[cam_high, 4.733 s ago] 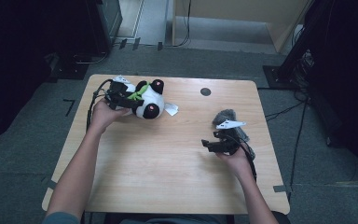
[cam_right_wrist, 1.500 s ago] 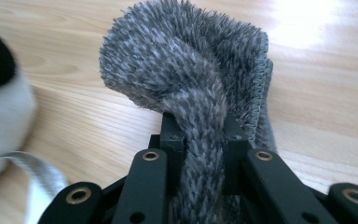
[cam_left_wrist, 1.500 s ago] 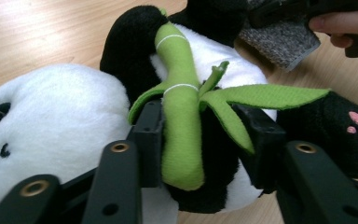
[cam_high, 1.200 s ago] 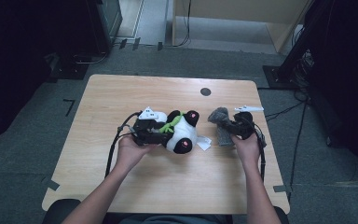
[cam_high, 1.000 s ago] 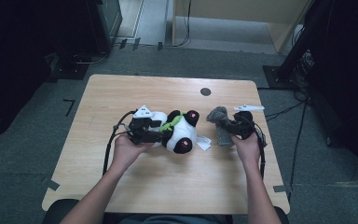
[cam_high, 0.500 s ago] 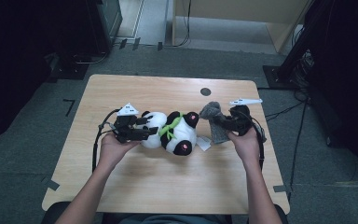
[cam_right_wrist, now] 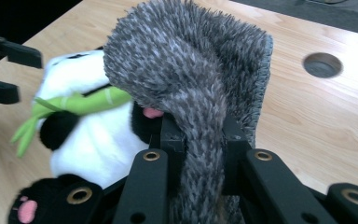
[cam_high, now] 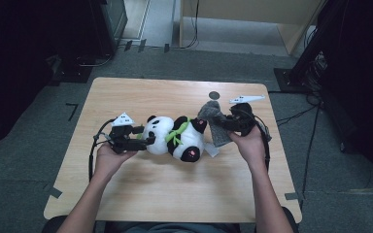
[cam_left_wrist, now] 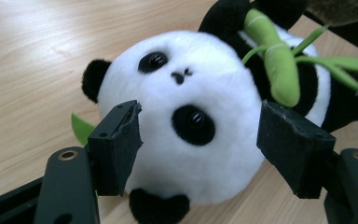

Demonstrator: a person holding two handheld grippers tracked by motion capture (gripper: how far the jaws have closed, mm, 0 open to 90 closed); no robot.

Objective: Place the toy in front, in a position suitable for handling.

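Left hand-held gripper (cam_left_wrist: 198, 144) straddles panda's head (cam_left_wrist: 186, 116) (unpinched).

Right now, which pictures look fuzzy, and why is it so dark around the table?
High view: the table is evenly lit, the floor around it falls into dark, and the whole picture is a bit soft. Left gripper view: the panda face is sharp; the near fingers are slightly blurred. Right gripper view: the grey cloth is crisp, the panda behind softer.
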